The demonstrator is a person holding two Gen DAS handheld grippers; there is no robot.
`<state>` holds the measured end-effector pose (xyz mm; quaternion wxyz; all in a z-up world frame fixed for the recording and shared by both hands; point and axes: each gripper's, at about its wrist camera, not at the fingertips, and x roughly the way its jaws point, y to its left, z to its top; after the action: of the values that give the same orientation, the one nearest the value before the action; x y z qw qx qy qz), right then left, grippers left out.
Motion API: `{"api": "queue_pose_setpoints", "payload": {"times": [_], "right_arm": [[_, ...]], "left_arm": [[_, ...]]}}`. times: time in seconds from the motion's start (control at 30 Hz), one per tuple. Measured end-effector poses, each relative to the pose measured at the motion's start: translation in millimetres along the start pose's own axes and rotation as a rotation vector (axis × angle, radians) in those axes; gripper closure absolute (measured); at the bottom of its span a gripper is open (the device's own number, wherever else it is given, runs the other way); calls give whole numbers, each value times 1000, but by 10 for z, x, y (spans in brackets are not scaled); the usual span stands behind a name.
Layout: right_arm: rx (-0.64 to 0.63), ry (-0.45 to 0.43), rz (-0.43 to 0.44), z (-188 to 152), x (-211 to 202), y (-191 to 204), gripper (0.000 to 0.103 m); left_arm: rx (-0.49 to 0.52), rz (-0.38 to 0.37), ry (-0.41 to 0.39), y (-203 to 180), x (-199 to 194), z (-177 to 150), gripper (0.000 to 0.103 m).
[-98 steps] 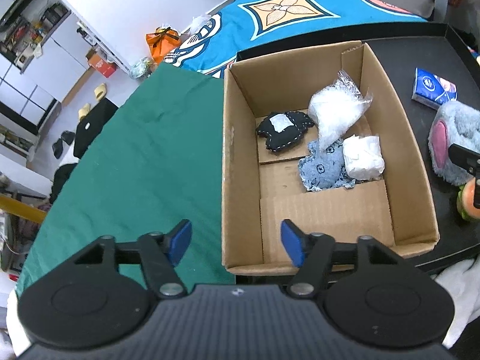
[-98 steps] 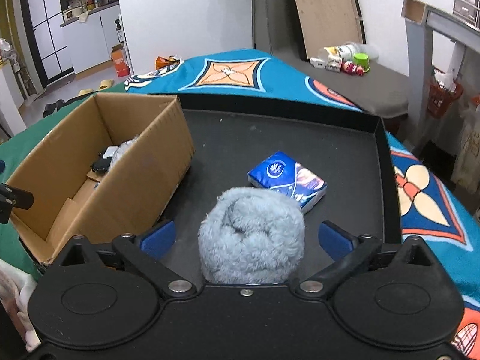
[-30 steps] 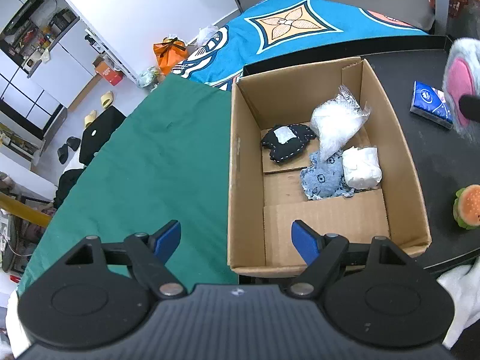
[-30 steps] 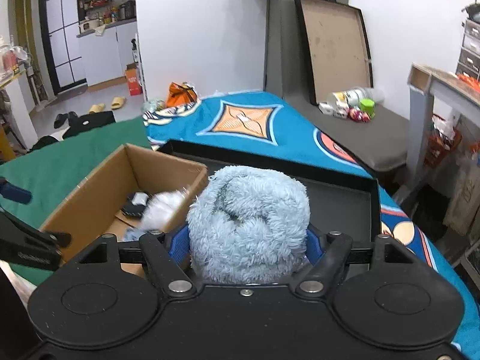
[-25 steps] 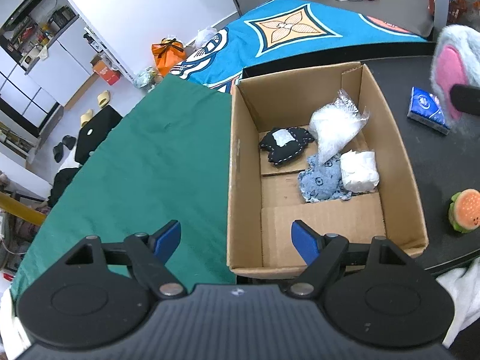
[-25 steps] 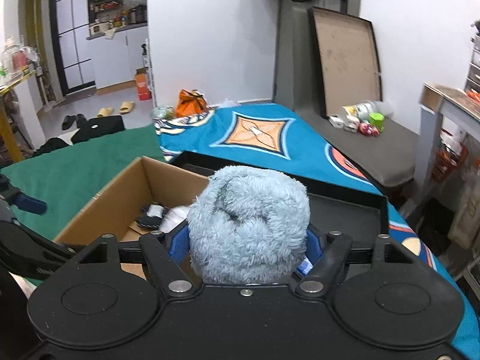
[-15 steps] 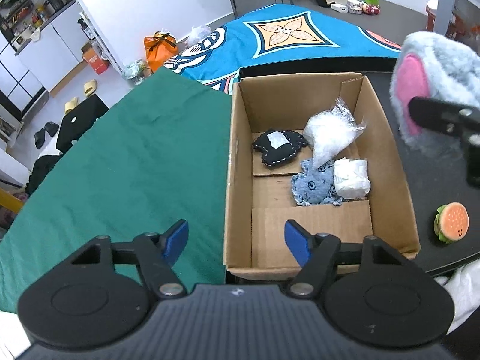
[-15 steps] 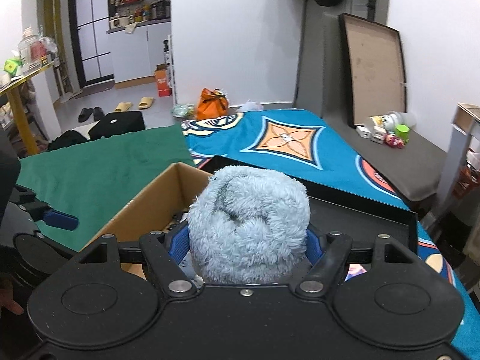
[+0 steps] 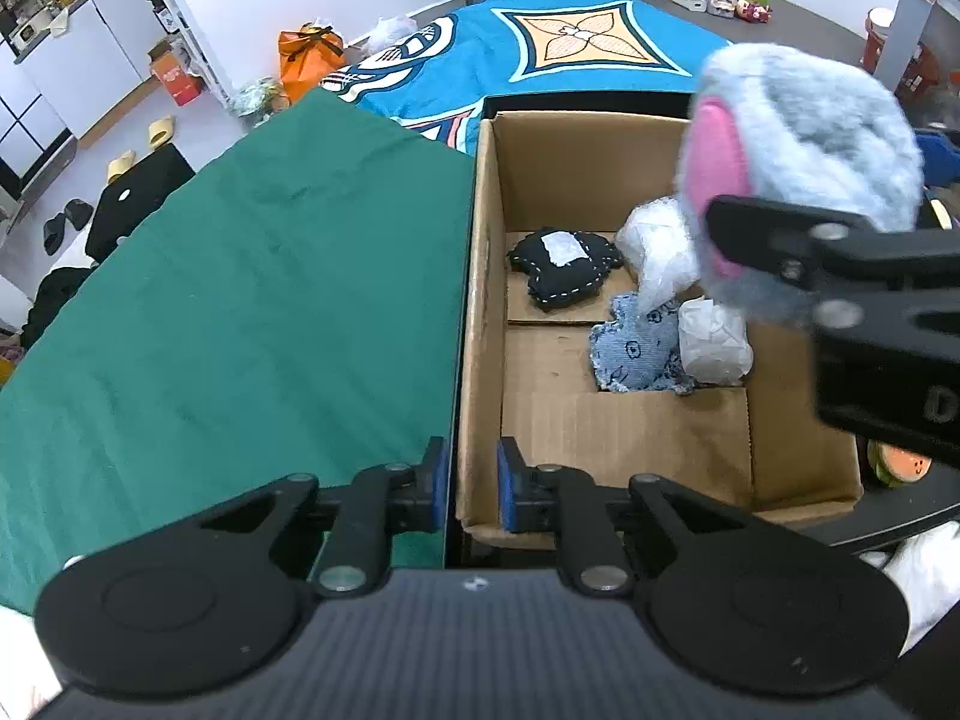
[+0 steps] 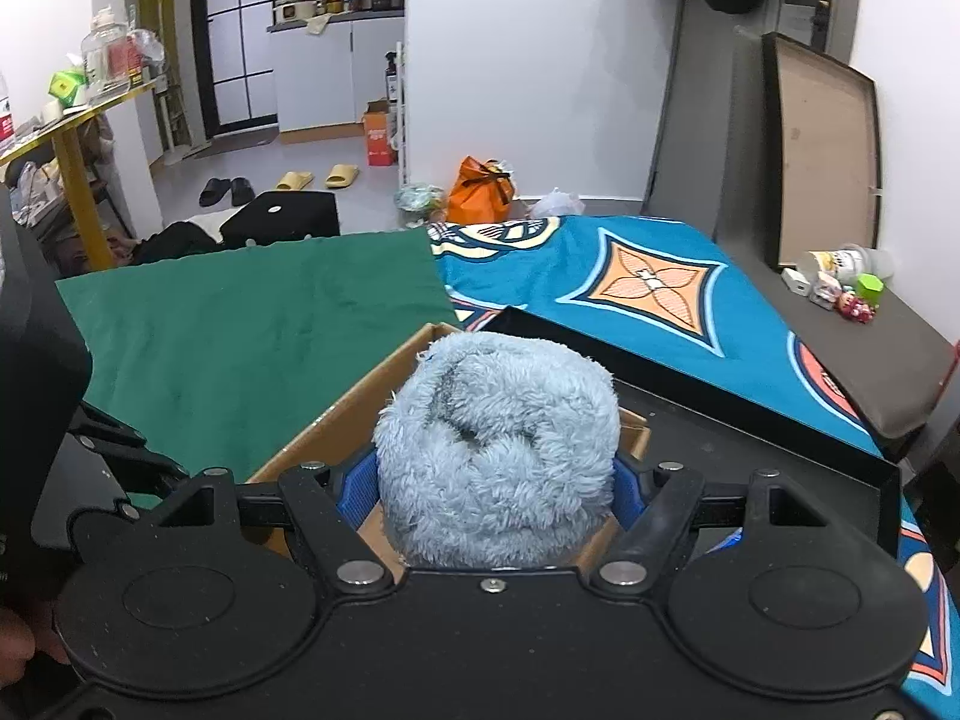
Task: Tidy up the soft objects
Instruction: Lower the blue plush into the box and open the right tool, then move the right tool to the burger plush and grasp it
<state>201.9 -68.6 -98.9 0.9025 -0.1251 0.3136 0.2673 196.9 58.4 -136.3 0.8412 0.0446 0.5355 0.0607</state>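
Between the right gripper's (image 10: 495, 489) jaws (pinched): blue plush (image 10: 495, 450).

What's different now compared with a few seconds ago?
The right gripper closed on the fluffy blue plush, lifted it off the black tray and carried it over the cardboard box. The left gripper is closing on the box's near wall. The box's contents haven't moved.
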Motion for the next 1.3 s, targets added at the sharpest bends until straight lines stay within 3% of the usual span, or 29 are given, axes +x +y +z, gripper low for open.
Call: {"api": "queue_pose_setpoints", "payload": {"times": [0.3,0.37,0.43,0.5,1.3], "right_arm": [[23,11,33,68,112,78,31],[47,7,52,89,123,73,27],[68,1,57,97,109,79,13],[56,-10,42,85,81,99,10],[113,23,-54,-355,-298,-309,9]], "left_arm": [[-32,-58,-7,96,32,-18,90],[-34,-63,-7,109,39,-17,90],[-37,-68,-5,121,48,-17,90],[-40,-71,-3,132,58,-15,90],[11,-24,-9,43,3,-25,85]]}}
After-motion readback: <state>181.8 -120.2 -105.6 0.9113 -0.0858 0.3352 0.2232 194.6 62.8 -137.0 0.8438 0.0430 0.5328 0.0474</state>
